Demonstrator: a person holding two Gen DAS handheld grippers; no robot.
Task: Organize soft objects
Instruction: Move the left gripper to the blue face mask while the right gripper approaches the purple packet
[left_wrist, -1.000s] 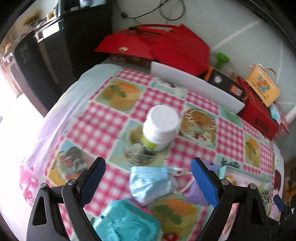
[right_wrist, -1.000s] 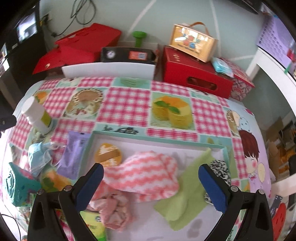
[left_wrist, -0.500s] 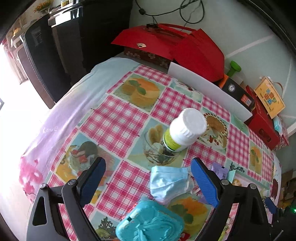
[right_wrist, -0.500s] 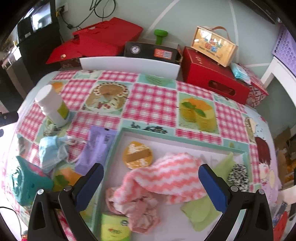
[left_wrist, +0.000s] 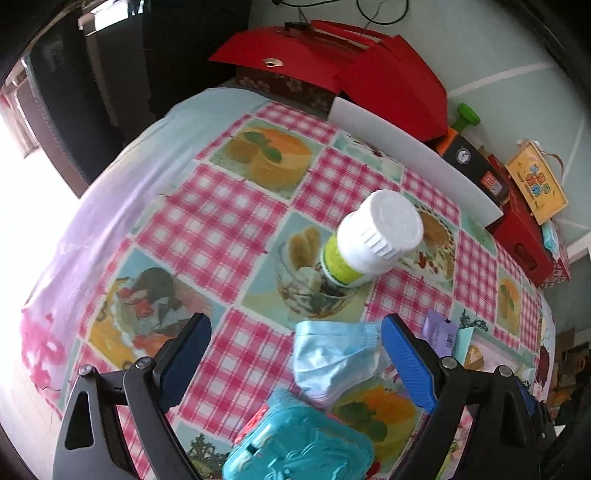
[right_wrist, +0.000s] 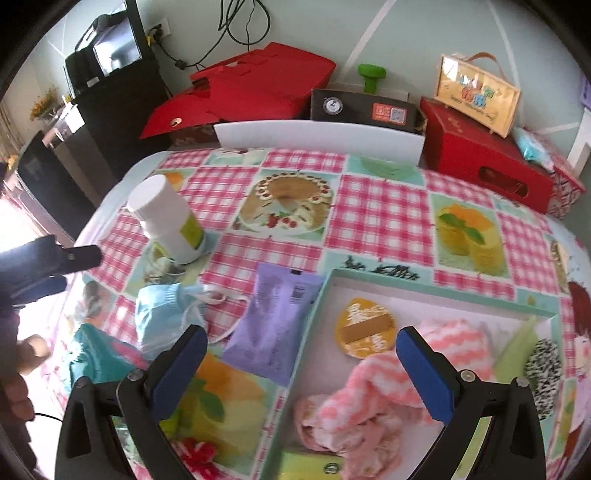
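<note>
Both tools hung above the pink-checked tablecloth (left_wrist: 229, 229) with nothing between their blue pads. The left gripper (left_wrist: 295, 363) was spread wide, the crumpled pale-blue face mask (left_wrist: 332, 362) lying near its right finger, just this side of the upright white pill bottle with a green label (left_wrist: 369, 243). The right gripper (right_wrist: 301, 369) was likewise spread, over the near left edge of the shallow white tray (right_wrist: 443, 295), where the pink-and-white striped fleece cloth (right_wrist: 406, 373) lay bunched beside a light-green cloth (right_wrist: 517, 347). A lilac foil packet (right_wrist: 275, 325) rested just left of the tray.
</note>
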